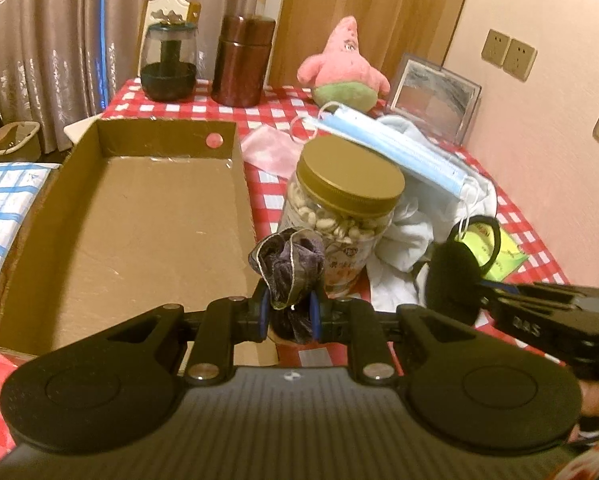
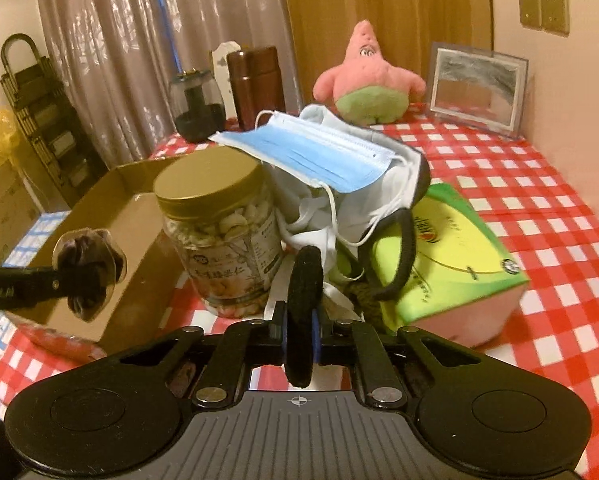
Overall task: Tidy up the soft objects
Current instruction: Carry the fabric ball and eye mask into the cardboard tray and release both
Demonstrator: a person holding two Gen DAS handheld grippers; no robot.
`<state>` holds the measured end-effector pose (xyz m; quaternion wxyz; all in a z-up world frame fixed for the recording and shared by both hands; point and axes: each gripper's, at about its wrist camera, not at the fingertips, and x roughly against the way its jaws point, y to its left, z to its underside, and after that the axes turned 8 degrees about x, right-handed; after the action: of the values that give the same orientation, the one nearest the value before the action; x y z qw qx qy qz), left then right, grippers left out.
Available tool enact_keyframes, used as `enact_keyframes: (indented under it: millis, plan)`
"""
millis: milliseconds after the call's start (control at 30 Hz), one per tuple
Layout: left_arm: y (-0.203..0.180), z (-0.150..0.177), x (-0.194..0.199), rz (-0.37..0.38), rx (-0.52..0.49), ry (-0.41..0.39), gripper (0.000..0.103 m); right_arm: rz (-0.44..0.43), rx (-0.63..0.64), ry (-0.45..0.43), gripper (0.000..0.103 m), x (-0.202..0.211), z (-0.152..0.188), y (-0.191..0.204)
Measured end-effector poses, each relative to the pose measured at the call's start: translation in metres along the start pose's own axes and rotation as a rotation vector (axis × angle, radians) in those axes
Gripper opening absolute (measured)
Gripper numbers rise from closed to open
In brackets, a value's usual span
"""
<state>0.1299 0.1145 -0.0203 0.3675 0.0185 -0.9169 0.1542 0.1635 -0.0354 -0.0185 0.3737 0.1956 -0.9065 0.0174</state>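
Note:
My left gripper (image 1: 287,312) is shut on a dark purple scrunchie (image 1: 289,264), held just right of the open cardboard box (image 1: 119,216). It also shows in the right wrist view (image 2: 87,272) beside the box (image 2: 131,200). My right gripper (image 2: 301,328) is shut on a black fuzzy earmuff (image 2: 305,284) with a black band (image 2: 399,256); in the left wrist view it (image 1: 453,282) hangs at the right. A blue face mask (image 2: 311,152) lies on a pile of white cloth (image 2: 319,208). A pink star plush (image 2: 367,76) sits at the back.
A nut jar with a gold lid (image 2: 219,232) stands between the grippers. A green tissue box (image 2: 451,248) lies right of the cloth. A pink cloth (image 1: 271,148), a brown canister (image 1: 243,60), a dark glass jar (image 1: 169,64) and a picture frame (image 2: 479,84) stand on the red checked tablecloth (image 2: 539,200).

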Motion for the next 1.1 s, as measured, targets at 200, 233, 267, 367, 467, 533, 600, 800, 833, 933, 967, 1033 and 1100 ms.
enact_keyframes:
  millis: [200,233,267,367,467,533,600,800,833,933,967,1033,1100]
  plan:
    - [0.012,-0.008,0.024,-0.028,0.009,-0.035,0.017,-0.08,0.043,-0.037,0.011,0.026,-0.007,0.028]
    - [0.016,-0.009,0.027,-0.037,0.012,-0.038,0.017,-0.1,0.051,-0.043,0.011,0.027,-0.009,0.033]
    - [0.021,-0.01,0.03,-0.048,0.013,-0.042,0.018,-0.13,0.056,-0.05,0.011,0.027,-0.012,0.04]
    - [0.038,-0.015,0.034,-0.087,0.024,-0.047,0.018,-0.215,0.072,-0.067,0.011,0.024,-0.023,0.063]
    - [0.056,-0.021,0.033,-0.123,0.033,-0.052,0.018,-0.288,0.097,-0.086,0.011,0.011,-0.035,0.089]
    - [0.069,-0.025,0.03,-0.144,0.041,-0.055,0.018,-0.318,0.12,-0.092,0.011,-0.002,-0.042,0.106]
    - [0.082,-0.027,0.024,-0.16,0.051,-0.051,0.018,-0.339,0.14,-0.088,0.011,-0.016,-0.047,0.12]
    - [0.106,-0.03,0.006,-0.175,0.073,-0.035,0.021,-0.364,0.168,-0.043,0.011,-0.061,-0.048,0.141]
    - [0.109,-0.03,0.004,-0.177,0.075,-0.032,0.023,-0.367,0.171,-0.034,0.011,-0.067,-0.045,0.142]
    - [0.114,-0.028,-0.001,-0.196,0.081,-0.026,0.031,-0.378,0.173,-0.019,0.014,-0.08,-0.043,0.145]
    - [0.115,-0.026,-0.002,-0.202,0.082,-0.026,0.032,-0.382,0.171,-0.019,0.024,-0.081,-0.043,0.143]
    - [0.116,-0.024,-0.001,-0.207,0.08,-0.024,0.036,-0.384,0.164,-0.025,0.052,-0.082,-0.041,0.141]
    - [0.117,-0.022,0.001,-0.214,0.083,-0.022,0.036,-0.395,0.151,-0.035,0.06,-0.078,-0.04,0.137]
